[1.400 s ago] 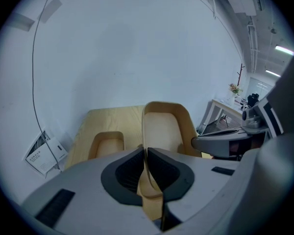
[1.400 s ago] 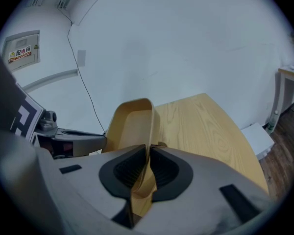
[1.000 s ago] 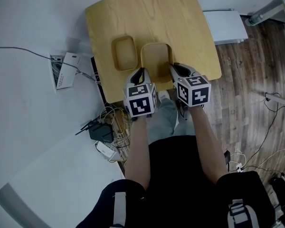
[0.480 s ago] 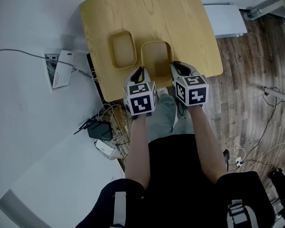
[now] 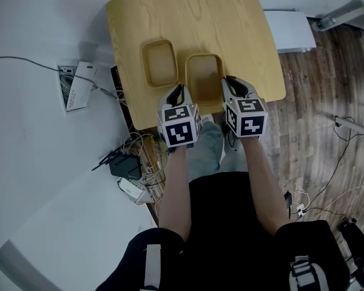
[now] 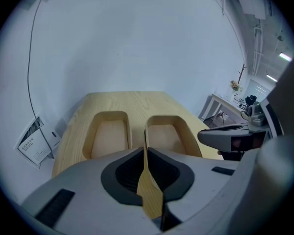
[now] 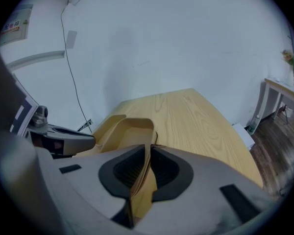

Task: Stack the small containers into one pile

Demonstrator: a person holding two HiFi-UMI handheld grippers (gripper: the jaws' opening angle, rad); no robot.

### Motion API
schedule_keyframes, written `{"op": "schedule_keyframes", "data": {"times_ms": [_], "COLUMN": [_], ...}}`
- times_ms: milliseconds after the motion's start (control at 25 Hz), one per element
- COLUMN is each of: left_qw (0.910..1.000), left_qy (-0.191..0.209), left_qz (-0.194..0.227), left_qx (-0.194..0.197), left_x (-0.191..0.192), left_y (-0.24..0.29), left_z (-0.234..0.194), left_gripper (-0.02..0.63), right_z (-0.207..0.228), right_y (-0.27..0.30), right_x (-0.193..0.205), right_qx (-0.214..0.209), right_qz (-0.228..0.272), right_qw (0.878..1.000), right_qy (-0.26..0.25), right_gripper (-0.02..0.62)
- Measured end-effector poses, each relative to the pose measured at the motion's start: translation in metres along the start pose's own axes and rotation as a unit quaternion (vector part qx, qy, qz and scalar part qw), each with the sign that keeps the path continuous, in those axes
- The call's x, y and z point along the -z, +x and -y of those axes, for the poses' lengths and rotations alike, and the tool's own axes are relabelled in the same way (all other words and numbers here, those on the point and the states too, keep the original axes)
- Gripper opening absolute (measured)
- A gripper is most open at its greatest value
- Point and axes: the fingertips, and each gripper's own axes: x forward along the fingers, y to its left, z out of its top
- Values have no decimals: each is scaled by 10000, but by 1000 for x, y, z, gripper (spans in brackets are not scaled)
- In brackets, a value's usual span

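Light-wood table [image 5: 188, 17], seen from above; white floor with cables [image 5: 142, 162] is noted to its left, dark floorboards [image 5: 315, 132] to its right.

1. Loose container [image 5: 159, 62]: small, tan, rounded rectangle, empty. It is placed flat on the table, with its long axis pointed away from the person.
2. Left gripper [image 5: 179, 91]: jaws are clamped shut on the left wall of the held container [image 5: 203, 76].
3. Held container: same shape, empty, long axis parallel to the loose one. It is set just beside that one, a narrow strip of table between, slightly nearer the person.
4. Right gripper [image 5: 231, 85]: jaws are closed on the opposite, right wall.

Judgement: the loose container lies to the left of both grippers, nearest the left one, so a lift and a short leftward carry are called for.
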Motion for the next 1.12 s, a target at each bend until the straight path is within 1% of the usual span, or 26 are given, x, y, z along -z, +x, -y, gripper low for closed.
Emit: {"op": "schedule_keyframes", "data": {"times_ms": [80,360,800,1000,1040,1120], "left_qw": [10000,9997,9996,9996,9995,9994], "left_qy": [-1,-35,-4,13,-3,-43], "left_qz": [49,150,-184,-206,-199,-235], "left_qx": [35,190,191,214,225,237], "left_x": [-2,-8,7,9,8,9], "left_y": [1,8,30,35,35,36], "left_z": [3,7,3,4,3,2], "left_gripper": [31,9,2,8,15,49], "right_z": [2,2,8,12,13,15], "right_y": [-1,4,20,24,24,24], "right_x": [-3,-6,11,14,13,12], "right_qx": [56,41,89,156,167,160], "right_qz": [72,82,-179,-242,-233,-220], "right_qw": [10000,10000,9998,9996,9996,9996], "right_qy": [-33,-12,86,24,21,37], "right_gripper": [20,8,8,15,20,39]}}
